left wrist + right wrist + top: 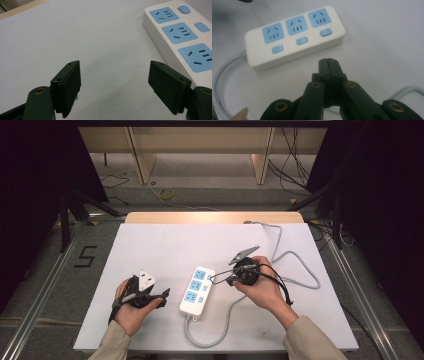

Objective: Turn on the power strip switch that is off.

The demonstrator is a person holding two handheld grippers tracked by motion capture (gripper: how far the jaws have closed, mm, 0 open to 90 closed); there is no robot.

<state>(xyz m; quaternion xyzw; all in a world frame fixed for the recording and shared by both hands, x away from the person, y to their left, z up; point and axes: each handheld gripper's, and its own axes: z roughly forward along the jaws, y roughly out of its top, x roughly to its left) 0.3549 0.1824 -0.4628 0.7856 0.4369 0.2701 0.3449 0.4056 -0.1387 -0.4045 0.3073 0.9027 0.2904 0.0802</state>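
A white power strip (197, 290) with three blue sockets and blue switches lies on the white table top (165, 250). Its grey cable (295, 265) loops off to the right and back. My left gripper (162, 297) sits left of the strip, held in a hand, jaws wide apart with nothing between them. In the left gripper view the strip (182, 37) lies to the right of the open gripper (115, 87). My right gripper (216, 279) hovers just right of the strip, jaws pressed together and empty. The right gripper view shows the strip (294, 35) just beyond the shut gripper (328, 61).
The grey cable (222, 75) curves from the strip's near end toward the table's front edge (210, 347). Wooden furniture legs (142, 160) and loose cables stand on the floor behind the table. A metal rail (35, 310) runs along the left side.
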